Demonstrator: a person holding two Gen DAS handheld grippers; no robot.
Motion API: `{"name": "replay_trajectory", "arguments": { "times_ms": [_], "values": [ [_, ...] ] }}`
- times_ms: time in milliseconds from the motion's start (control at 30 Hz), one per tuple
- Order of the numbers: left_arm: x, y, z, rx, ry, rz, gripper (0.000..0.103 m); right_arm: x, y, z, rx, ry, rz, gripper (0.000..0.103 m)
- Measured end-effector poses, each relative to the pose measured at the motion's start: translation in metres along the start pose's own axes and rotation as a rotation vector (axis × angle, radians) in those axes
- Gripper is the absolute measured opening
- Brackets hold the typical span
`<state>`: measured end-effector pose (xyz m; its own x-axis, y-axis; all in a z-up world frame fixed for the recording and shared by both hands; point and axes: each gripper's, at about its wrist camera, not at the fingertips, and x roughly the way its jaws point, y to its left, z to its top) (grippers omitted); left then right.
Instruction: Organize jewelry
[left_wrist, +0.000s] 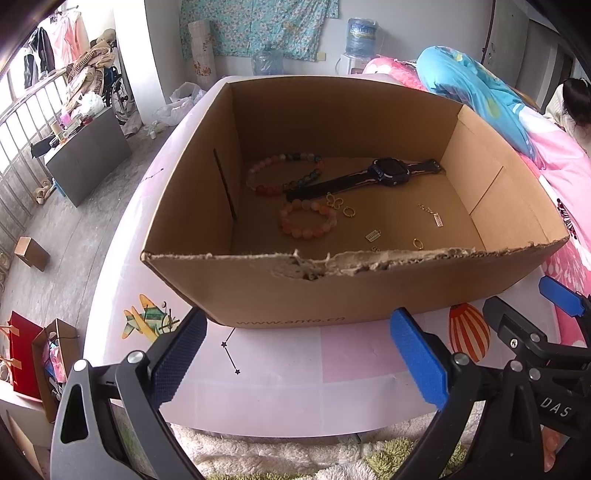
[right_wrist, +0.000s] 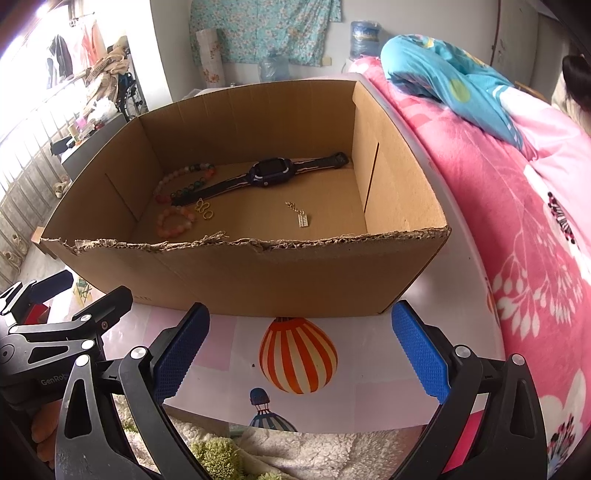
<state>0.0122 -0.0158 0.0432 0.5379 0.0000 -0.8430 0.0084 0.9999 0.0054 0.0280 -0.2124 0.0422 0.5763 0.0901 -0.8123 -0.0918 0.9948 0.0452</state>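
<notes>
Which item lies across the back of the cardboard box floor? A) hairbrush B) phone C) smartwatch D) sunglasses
C: the dark smartwatch, strap laid out flat, stretches along the back of the cardboard box, beside the multicolour bead bracelet.

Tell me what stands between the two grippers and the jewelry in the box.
The cardboard box's torn near wall stands between both open grippers, left and right, and the bracelets and watch on its floor. The open top is unobstructed.
</notes>
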Motion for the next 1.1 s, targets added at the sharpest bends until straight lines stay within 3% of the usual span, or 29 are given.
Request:
{"name": "replay_trajectory", "arguments": {
  "times_ms": [1100],
  "values": [
    [0.0025, 0.0006, -0.0008, -0.005, 0.006, -0.001, 0.097, 0.002, -0.001, -0.0004, 0.003, 0.01, 0.003, 0.095]
  ]
}}
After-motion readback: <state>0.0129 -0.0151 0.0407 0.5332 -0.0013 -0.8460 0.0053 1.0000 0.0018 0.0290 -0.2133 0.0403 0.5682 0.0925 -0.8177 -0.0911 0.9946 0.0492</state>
